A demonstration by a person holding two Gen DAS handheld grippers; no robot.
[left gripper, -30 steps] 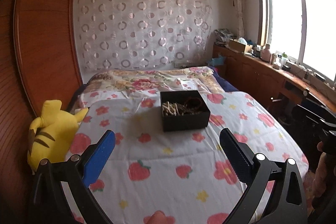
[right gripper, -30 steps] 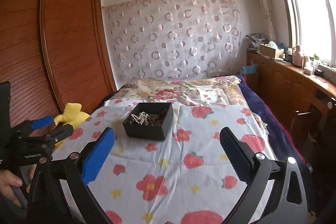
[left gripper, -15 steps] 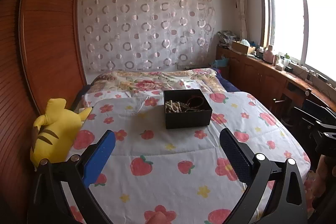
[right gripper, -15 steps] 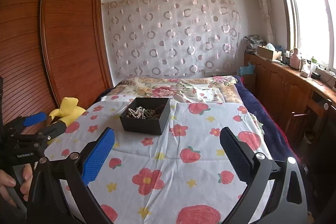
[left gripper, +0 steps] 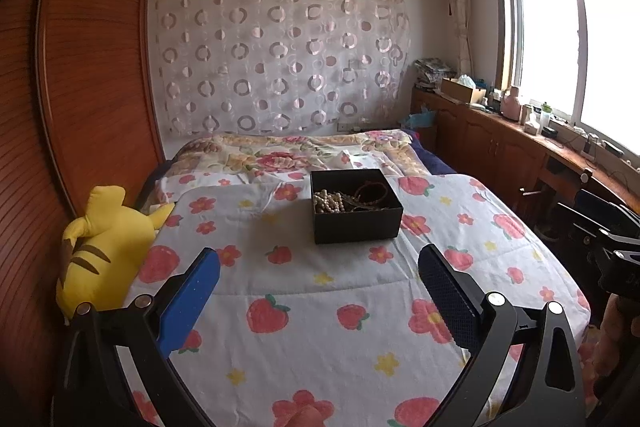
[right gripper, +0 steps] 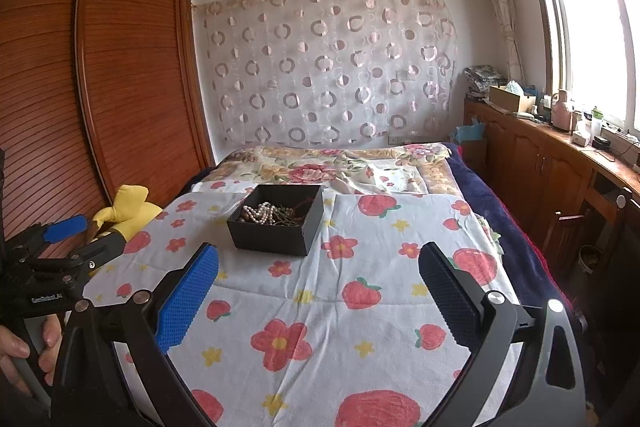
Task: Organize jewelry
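Both grippers, left (left gripper: 320, 275) and right (right gripper: 318, 273), are held released; the box (left gripper: 356, 211) of jewelry (left gripper: 329, 199) is seen at 12 o'clock.

Left gripper (left gripper: 319, 269) held level, jaws spread wide, nothing between blue pads; seen from right wrist view at far left, gripped by left hand (right gripper: 24, 347)

Right gripper (right gripper: 319, 267) likewise level, jaws wide apart, empty; right hand (left gripper: 614, 331) partly visible at frame edge
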